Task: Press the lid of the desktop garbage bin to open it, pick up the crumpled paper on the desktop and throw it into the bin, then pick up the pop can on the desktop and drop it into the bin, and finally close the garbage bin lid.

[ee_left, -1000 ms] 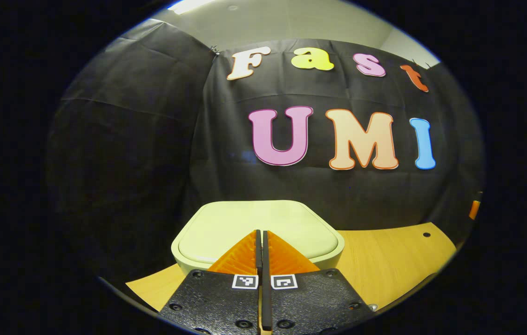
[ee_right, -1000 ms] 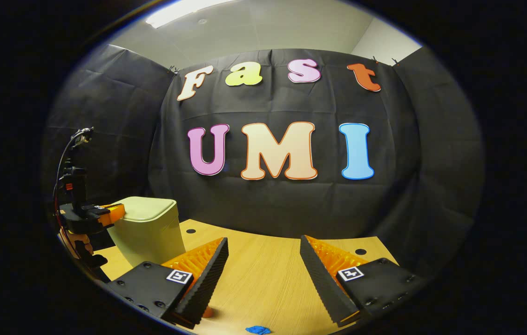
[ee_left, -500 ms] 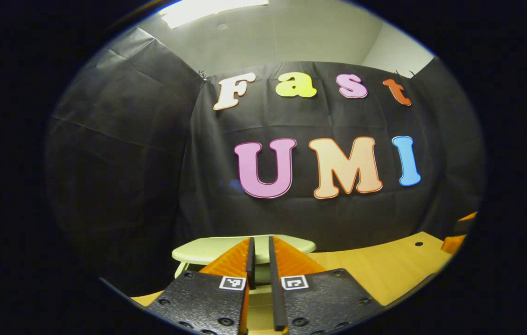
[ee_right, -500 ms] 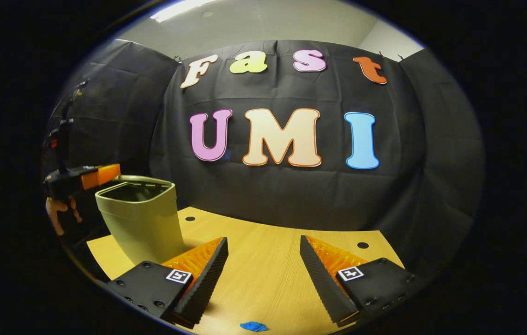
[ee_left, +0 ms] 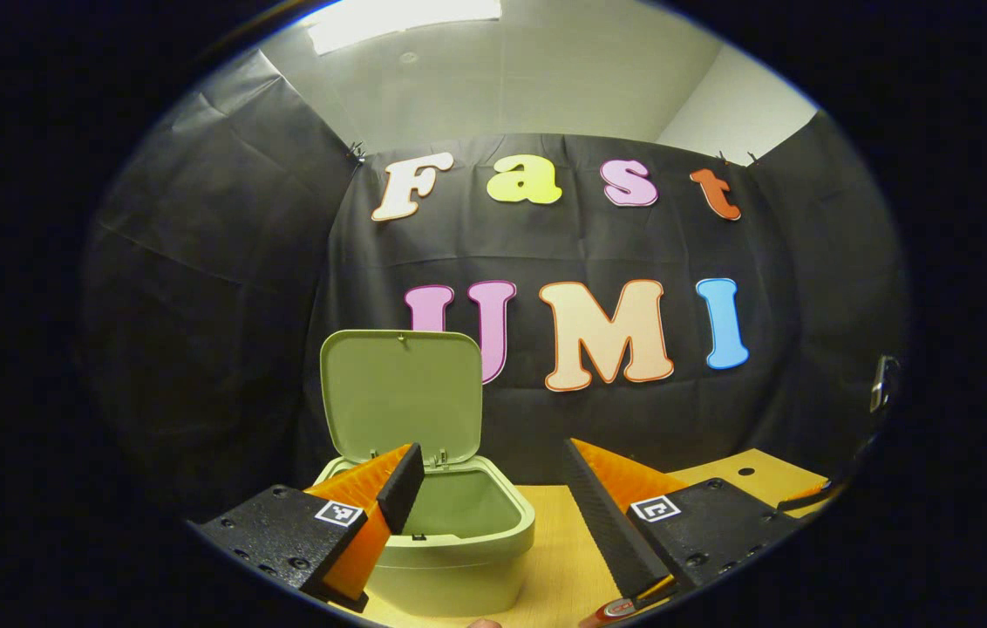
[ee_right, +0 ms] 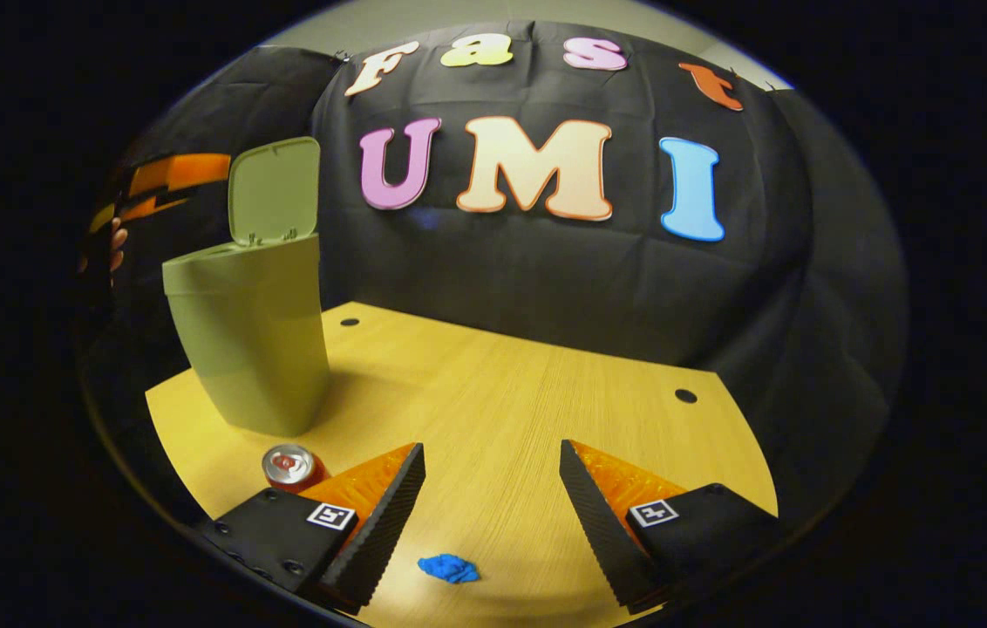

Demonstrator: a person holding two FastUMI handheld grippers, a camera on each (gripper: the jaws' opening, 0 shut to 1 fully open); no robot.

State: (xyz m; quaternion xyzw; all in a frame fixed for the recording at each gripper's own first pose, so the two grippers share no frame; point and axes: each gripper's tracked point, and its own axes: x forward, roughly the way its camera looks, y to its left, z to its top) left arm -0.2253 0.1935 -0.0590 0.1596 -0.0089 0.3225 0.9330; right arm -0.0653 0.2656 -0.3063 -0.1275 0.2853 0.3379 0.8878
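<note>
The bin (ee_right: 249,349) stands on the worktop (ee_right: 502,392), over at the left side in the right gripper view. Its lid (ee_right: 274,187) stands straight up, so the bin is open. The first step looks done.

The crumpled paper (ee_right: 449,569) is a small blue ball. It lies on the worktop close to the right gripper (ee_right: 492,488), just in front of it and between its two fingers. The pop can (ee_right: 289,467) stands near the foot of the bin, just beside the right gripper's left finger.

The right gripper's fingers are spread wide and hold nothing. The left gripper (ee_left: 485,488) hangs near the bin (ee_left: 450,532), with the raised lid (ee_left: 402,392) right ahead. Its fingers are spread wide too and hold nothing.

So the step in hand is picking up the paper. I think the right gripper needs to go down until the paper sits between its fingers, then squeeze. The paper is small and low, so the fingers must get close to the worktop. After that it has to be carried over the open bin and let go.
</note>
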